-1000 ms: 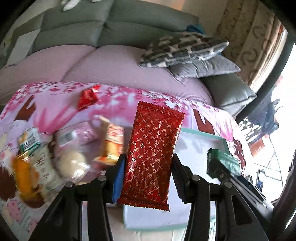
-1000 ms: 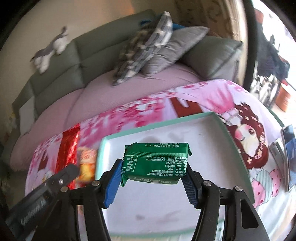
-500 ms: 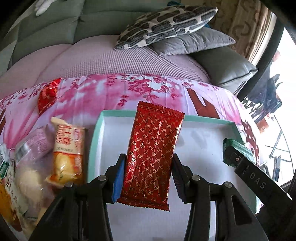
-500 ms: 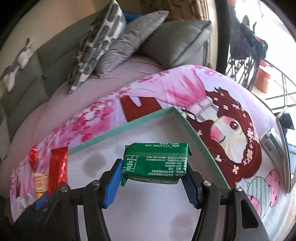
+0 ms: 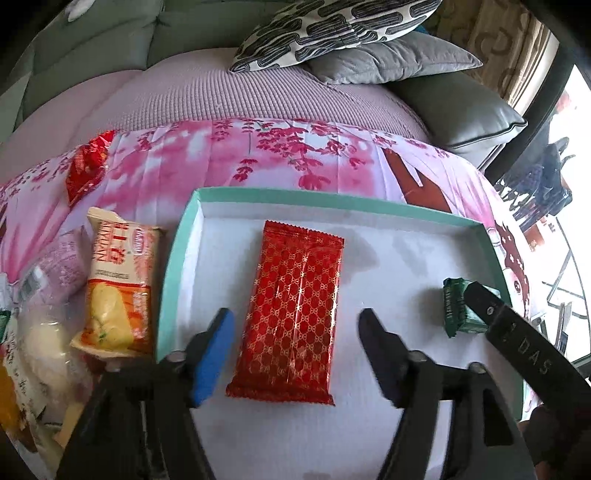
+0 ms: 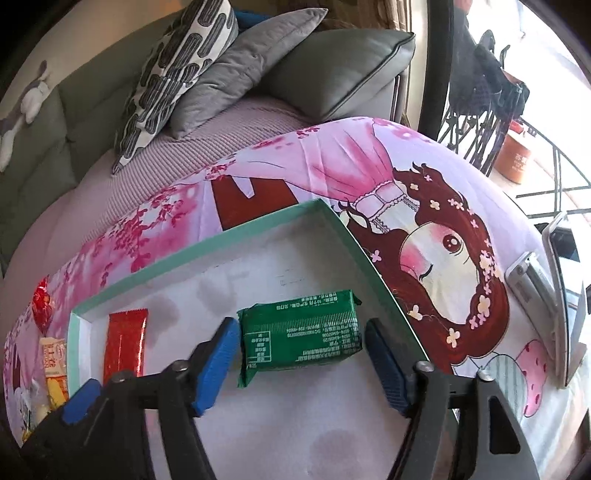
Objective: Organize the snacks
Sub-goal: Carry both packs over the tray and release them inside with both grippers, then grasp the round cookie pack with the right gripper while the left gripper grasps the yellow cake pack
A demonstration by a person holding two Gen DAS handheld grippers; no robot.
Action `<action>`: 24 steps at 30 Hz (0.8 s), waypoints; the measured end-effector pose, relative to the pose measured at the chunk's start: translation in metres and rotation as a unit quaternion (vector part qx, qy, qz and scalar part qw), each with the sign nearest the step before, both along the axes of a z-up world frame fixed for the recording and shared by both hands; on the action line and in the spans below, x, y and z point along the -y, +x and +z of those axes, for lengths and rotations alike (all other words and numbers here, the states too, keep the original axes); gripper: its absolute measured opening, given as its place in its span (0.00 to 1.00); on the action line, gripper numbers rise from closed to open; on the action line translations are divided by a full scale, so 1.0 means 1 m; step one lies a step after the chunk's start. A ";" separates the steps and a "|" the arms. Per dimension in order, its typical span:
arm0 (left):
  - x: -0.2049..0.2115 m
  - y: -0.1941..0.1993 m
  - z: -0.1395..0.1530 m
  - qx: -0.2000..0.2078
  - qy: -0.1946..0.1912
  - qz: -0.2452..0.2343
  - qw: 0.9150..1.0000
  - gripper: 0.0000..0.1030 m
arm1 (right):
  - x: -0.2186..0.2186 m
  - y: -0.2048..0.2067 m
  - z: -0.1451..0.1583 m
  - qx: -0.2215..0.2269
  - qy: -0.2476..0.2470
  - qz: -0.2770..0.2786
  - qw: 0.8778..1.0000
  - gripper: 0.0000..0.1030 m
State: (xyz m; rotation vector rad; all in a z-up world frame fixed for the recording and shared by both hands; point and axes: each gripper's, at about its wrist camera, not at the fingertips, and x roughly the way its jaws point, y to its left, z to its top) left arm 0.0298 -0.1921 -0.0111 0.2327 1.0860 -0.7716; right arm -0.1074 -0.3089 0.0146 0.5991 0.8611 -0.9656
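Observation:
A red patterned snack packet (image 5: 295,317) lies flat in the white tray with a teal rim (image 5: 177,258). My left gripper (image 5: 295,332) is open, its fingers either side of the packet and apart from it. A green snack packet (image 6: 301,332) lies in the tray near its right wall (image 6: 369,258). My right gripper (image 6: 301,336) is open around it without touching. The red packet also shows in the right wrist view (image 6: 125,343), and the green one in the left wrist view (image 5: 461,312).
Left of the tray lie a yellow-orange snack pack (image 5: 118,291), a clear bag of buns (image 5: 44,314) and a small red wrapper (image 5: 86,166) on the pink printed cloth (image 5: 295,158). A phone (image 6: 561,295) lies at the right. A sofa with cushions (image 5: 332,26) stands behind.
Both grippers came down over the tray and opened. The red packet and the green packet were let go and now lie on the tray floor.

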 end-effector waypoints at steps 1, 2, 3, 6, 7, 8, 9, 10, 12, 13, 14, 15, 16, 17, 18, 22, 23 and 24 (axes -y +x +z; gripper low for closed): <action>-0.003 -0.001 0.004 0.000 -0.003 0.001 1.000 0.72 | -0.001 0.000 0.002 0.001 0.003 0.002 1.000 0.79; -0.006 -0.001 0.009 0.000 -0.006 0.003 1.000 0.72 | -0.002 -0.001 0.004 0.004 0.006 0.007 1.000 0.80; -0.010 -0.001 0.012 0.000 -0.007 0.006 1.000 0.74 | -0.004 -0.001 0.007 0.006 0.006 0.010 1.000 0.82; -0.028 0.001 0.026 0.008 -0.011 0.029 0.999 0.89 | -0.013 -0.001 0.017 0.008 -0.006 0.018 1.000 0.85; -0.035 0.003 0.030 0.012 -0.014 0.039 0.999 0.90 | -0.016 -0.001 0.021 0.008 -0.008 0.022 1.000 0.87; -0.042 0.005 0.034 0.015 -0.014 0.048 0.999 0.90 | -0.019 -0.001 0.023 0.009 -0.008 0.025 1.000 0.89; -0.052 0.007 0.037 0.019 -0.014 0.061 0.998 0.91 | -0.024 -0.002 0.025 0.012 -0.006 0.029 0.999 0.93; -0.061 0.010 0.040 0.023 -0.013 0.073 0.997 0.92 | -0.028 -0.002 0.027 0.016 -0.004 0.034 0.999 0.95; -0.085 0.016 0.042 0.033 -0.001 0.107 0.994 0.92 | -0.037 -0.001 0.031 0.024 0.001 0.049 0.999 0.95; -0.097 0.020 0.043 0.038 0.004 0.124 0.992 0.92 | -0.043 0.001 0.032 0.026 0.003 0.056 0.998 0.95; -0.108 0.023 0.043 0.042 0.005 0.136 0.990 0.92 | -0.047 0.003 0.033 0.027 0.005 0.064 0.998 0.95; -0.122 0.027 0.044 0.044 0.005 0.149 0.988 0.93 | -0.052 0.004 0.034 0.028 0.006 0.071 0.997 0.97; -0.136 0.030 0.044 0.044 0.006 0.163 0.986 0.97 | -0.057 0.007 0.035 0.030 0.006 0.078 0.996 1.00; -0.148 0.033 0.044 0.043 0.006 0.174 0.984 1.00 | -0.063 0.010 0.036 0.031 0.005 0.087 0.996 1.00; -0.165 0.037 0.043 0.043 0.004 0.190 0.981 1.00 | -0.069 0.014 0.037 0.031 0.004 0.097 0.995 1.00; -0.212 0.046 0.041 0.041 0.014 0.238 0.970 1.00 | -0.091 0.032 0.036 0.025 0.000 0.141 0.990 1.00; -0.223 0.048 0.040 0.041 0.018 0.250 0.967 1.00 | -0.095 0.035 0.036 0.023 -0.001 0.147 0.989 1.00; -0.235 0.050 0.041 0.040 0.019 0.264 0.963 1.00 | -0.101 0.039 0.036 0.024 0.000 0.156 0.987 1.00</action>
